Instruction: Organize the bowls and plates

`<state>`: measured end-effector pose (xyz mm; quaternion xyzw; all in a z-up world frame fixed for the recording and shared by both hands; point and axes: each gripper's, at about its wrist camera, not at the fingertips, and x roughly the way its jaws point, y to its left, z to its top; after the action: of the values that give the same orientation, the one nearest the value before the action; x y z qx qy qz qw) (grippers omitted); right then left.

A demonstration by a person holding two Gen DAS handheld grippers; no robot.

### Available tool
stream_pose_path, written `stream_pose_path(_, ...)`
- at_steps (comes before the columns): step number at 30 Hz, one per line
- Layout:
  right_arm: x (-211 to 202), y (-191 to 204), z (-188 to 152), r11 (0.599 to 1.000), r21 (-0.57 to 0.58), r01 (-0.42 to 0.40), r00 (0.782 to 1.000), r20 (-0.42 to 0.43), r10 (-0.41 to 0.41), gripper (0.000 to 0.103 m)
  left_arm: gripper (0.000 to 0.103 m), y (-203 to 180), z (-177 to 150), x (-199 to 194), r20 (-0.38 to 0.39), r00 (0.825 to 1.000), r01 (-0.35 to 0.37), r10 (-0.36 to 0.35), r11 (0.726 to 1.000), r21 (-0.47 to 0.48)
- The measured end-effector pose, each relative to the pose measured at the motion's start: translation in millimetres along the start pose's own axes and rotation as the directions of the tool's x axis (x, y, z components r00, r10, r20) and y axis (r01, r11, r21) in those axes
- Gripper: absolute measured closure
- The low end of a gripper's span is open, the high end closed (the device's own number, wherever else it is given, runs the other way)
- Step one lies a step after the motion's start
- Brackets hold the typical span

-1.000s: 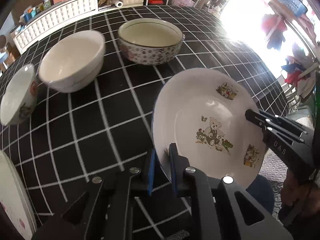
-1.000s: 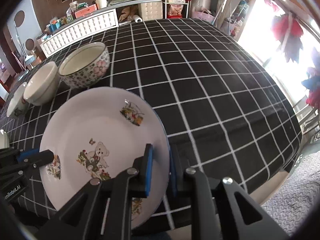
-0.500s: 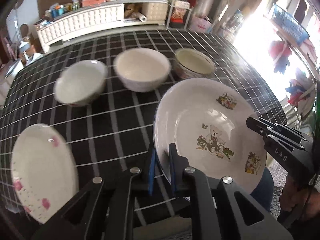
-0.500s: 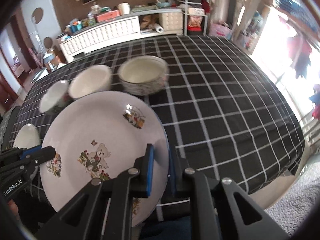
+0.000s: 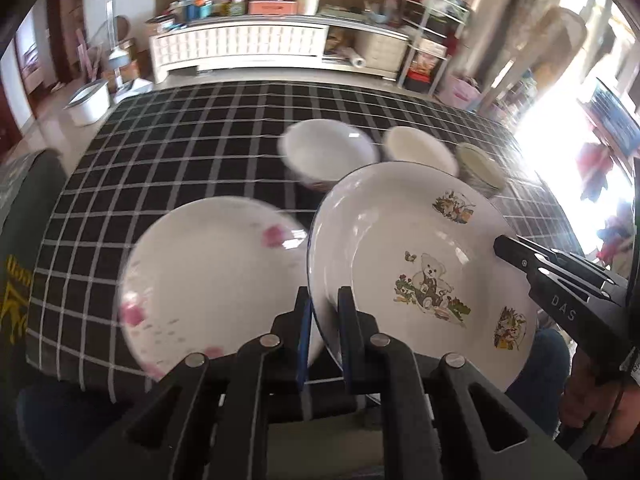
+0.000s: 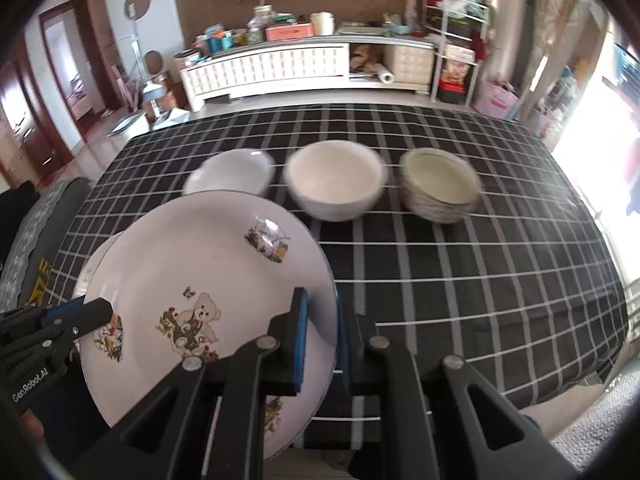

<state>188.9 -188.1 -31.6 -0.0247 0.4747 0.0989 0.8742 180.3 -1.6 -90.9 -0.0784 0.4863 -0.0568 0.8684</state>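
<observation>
Between my two grippers hangs the bear plate (image 5: pixel 420 264), lifted clear of the checked tablecloth (image 5: pixel 172 168) and tipped a little toward me. My left gripper (image 5: pixel 323 312) is pinched down on its near-left rim, one pad above and one below. My right gripper (image 6: pixel 322 320) is clamped the same way on the opposite rim, so the plate is carried from both sides at once.

Just to the left of it, lying flat on the cloth, is the pink-flowered plate (image 5: pixel 212 280). From the right wrist view I see only a sliver of it peeking out from under the bear plate's left edge. Beyond both plates, three bowls stand in a row: a shallow white bowl (image 6: pixel 236 172), a deeper cream bowl (image 6: pixel 336 184) and a patterned bowl (image 6: pixel 440 184), each apart from its neighbour. Past the table's far edge is a long white cabinet (image 6: pixel 272 68) crowded with clutter.

I judge I am mid-carry, bringing the bear plate over to stack on the flowered one. The next move calls for sliding it left until it sits squarely above the flowered plate, levelling it, then lowering with both sides together so neither rim strikes first. Only once it rests should I ease both pairs of pads apart and draw back outward. The bowls look untouched and remain for afterward.
</observation>
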Motion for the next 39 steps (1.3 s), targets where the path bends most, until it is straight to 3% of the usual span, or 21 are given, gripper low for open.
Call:
stream_pose_path(7,18.7,54.8,-1.0,0.996,-0.067,-0.052,0.998,-0.035,0.050,0.085,0.092,62.6,-16.5,-10.7,-0.013,0.999,-0.040,0.039,0.994,-0.106)
stream_pose_path(17,42.1,109.6,-8.0,0.985,-0.140,-0.105,0.991,-0.092,0.093,0.085,0.092,115.3,-40.5,-11.4,-0.053,0.996,-0.080,0.071,0.978,-0.190)
stream_pose_path(23,57.3,127.6,-13.0,0.981,-0.164,-0.104,0.989,-0.125,0.084,0.085,0.092,128.9,-44.6,-11.0,-0.063,0.994,-0.099,0.088,0.975,-0.198)
stream_pose_path(27,65.1,131.3,-12.4,0.981,-0.160,-0.110,0.985,-0.149,0.086,0.085,0.092,139.7,-42.9,-7.1,-0.071,0.996,-0.071,0.056,0.971,-0.228)
stream_pose_path(39,76.1,133.5,-5.8,0.981,-0.168,-0.095,0.984,-0.164,0.067,0.085,0.092,144.2,-29.6,6.4,-0.082,0.993,-0.095,0.081,0.976,-0.194)
